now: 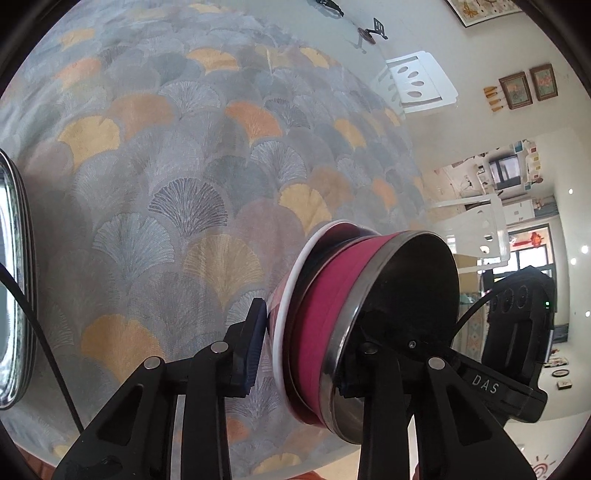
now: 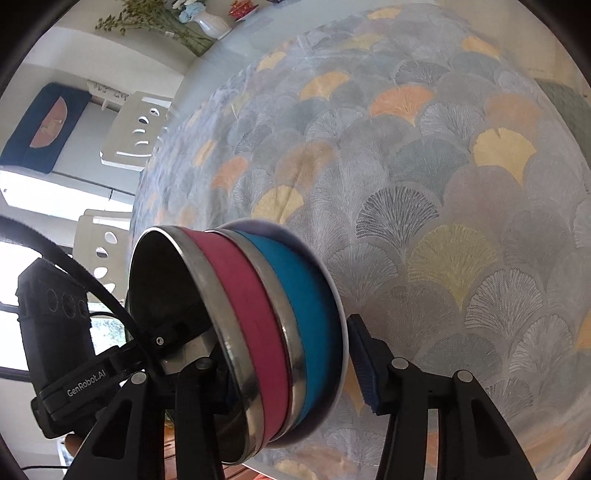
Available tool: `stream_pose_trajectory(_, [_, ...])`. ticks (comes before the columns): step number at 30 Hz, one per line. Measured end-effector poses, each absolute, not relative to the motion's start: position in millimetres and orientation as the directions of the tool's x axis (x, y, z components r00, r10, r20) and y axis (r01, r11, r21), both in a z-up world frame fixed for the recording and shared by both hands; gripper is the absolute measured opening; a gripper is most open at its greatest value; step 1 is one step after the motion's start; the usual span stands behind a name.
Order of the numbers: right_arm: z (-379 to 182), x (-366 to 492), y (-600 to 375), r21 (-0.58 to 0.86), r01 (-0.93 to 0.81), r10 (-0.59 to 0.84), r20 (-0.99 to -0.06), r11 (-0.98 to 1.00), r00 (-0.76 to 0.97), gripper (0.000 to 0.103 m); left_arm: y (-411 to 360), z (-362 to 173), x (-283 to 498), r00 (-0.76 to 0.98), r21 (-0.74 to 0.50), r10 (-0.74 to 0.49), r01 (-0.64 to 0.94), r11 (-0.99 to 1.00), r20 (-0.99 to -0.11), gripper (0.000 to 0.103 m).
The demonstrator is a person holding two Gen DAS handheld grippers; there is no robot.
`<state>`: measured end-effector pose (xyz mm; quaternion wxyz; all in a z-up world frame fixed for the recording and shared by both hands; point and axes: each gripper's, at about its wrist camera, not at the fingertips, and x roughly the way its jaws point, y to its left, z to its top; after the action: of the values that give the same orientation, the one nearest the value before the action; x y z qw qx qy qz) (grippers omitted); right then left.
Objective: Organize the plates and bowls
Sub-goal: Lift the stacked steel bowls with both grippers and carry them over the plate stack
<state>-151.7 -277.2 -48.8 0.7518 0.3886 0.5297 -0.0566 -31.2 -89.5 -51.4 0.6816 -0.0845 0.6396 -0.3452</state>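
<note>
While both grippers straddle bowl stack [image 1: 332,325]: left gripper [image 1: 306,350] clamped, right gripper [image 2: 280,354] pad clear; next, lift level.

Table [image 1: 166,166]: big, rounded far edge, seen in both wrist views.
Cover: cloth w/ fan-leaf print [image 2: 424,184] – grey, blue, yellow, orange; spread over most of top, lies flat.
Bare strip: pale top shows past cloth at far edge [image 1: 325,37].
Stack: white plate [image 2: 341,302] sits on cloth nr table's near edge; blue bowl [image 2: 317,314] on plate, pink bowl [image 2: 255,317] nested on that; steel rims.
Tray: shiny metal tray [image 1: 18,277] on cloth at left edge of left view, well apart from stack.
Far end: white vase w/ flowers [image 2: 210,22], on table.
</note>
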Motion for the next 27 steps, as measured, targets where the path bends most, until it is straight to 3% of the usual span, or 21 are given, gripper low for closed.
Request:
stream_pose_trajectory(17, [-12.9,-138.6,-260.7,0.434,0.411,0.237,-0.862,0.802,0.448,0.049,-86.1,-19.5,-36.7,0.057,-0.503,-0.565,0.39,0.771,-0.823,0.028])
stream_pose_trajectory(27, [63.0,-106.2,-225.5,0.465,0.342,0.247,-0.817,0.817,0.52,0.049,-27.2,65.4,-15.9,0.19,-0.547,-0.624,0.336,0.767,-0.758,0.028])
